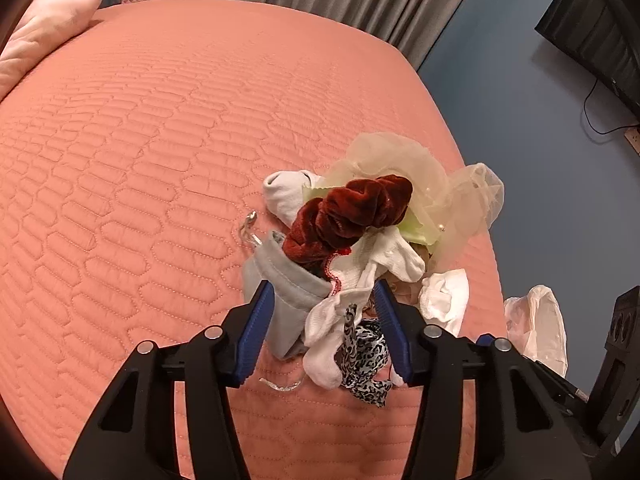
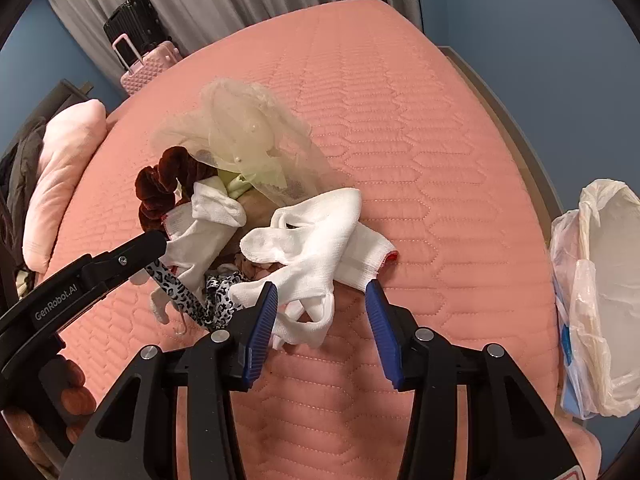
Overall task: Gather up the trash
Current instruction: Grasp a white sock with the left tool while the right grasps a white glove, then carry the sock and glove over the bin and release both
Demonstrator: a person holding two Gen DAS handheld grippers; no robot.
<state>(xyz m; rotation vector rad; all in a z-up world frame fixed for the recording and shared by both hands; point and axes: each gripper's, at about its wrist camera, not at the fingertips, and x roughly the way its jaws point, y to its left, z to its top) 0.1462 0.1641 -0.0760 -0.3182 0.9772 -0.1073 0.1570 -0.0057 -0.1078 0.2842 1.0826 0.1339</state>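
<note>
Pile of small fabric bits sits on the pink quilted bed [image 1: 140, 140], near the edge closest to the bin. L gripper [image 1: 322, 300] is about half open, straddling the grey pouch [image 1: 288, 300] and a white sock [image 1: 328, 328] w/ the leopard-print strip [image 1: 366, 356] under it; pads look close to the cloth but can't confirm they press, so nothing held yet imo. R gripper [image 2: 322, 300] also about half open over the white socks [image 2: 316, 236], fabric betw the fingers, not pinched. Dark red scrunchie [image 1: 348, 208] and cream tulle [image 1: 400, 160] sit on top/behind. Bagged bin [image 2: 600, 280] is off the bed's side, well apart from pile. To do step well: push tips down into the quilt before closing, grab one layer bundle per claw, avoid both claws snagging the same sock, lift straight up so the scrunchie doesn't drag off.
</note>
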